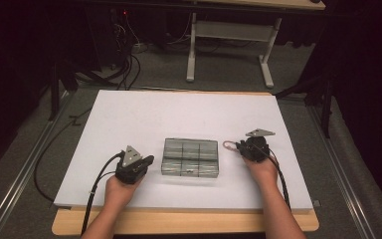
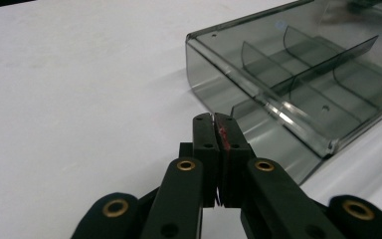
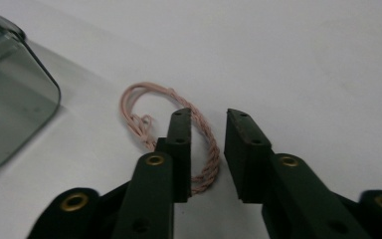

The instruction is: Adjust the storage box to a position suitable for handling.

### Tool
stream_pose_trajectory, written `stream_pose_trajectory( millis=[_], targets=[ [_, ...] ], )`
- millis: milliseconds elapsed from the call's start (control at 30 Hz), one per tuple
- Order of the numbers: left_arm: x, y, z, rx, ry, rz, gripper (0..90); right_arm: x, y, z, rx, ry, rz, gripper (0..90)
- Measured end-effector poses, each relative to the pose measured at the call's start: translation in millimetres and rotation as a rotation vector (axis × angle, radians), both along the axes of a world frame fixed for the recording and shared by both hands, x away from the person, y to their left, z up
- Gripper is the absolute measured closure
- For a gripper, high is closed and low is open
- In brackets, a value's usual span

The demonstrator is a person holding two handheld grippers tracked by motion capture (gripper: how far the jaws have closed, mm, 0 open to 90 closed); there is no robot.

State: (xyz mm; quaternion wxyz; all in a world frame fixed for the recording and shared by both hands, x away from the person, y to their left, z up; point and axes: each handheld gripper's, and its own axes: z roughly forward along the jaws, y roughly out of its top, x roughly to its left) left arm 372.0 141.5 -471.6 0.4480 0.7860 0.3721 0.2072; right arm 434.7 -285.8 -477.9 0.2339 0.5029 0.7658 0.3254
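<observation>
My pink twisted cord (image 3: 199, 144) lies in a loose loop flat on the white board (image 1: 129, 114), toward its right edge. Just left sits my smoky clear divided box (image 1: 190, 157), open, mid-board.

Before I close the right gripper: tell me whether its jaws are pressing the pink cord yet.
Apart on one side. In the right gripper view the cord lies between the open jaws beside the left pad, with a clear gap to the other pad.

Each hand is fitted with a black two-jaw gripper, the left gripper (image 1: 148, 161) and right gripper (image 1: 239, 146), topped by a grey three-cornered plate. Brass-coloured rivets are set into the jaw links, and a black cable is trailed from each. The forearms are bare, no sleeves being worn.
</observation>
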Motion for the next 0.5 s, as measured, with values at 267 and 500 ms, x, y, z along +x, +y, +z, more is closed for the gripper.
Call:
stream_pose_trajectory(
  millis=[267,500],
  targets=[
    [-6.2,8.3,1.9,-0.024,-0.021,0.017,88.1,-8.8,1.9,2.3,-0.009,-0.052,0.027,89.5],
    [-7.6,9.4,2.5,-0.025,-0.023,0.023,88.1,-62.8,-16.7,39.3,0.048,-0.186,-0.004,89.5]
  ],
)
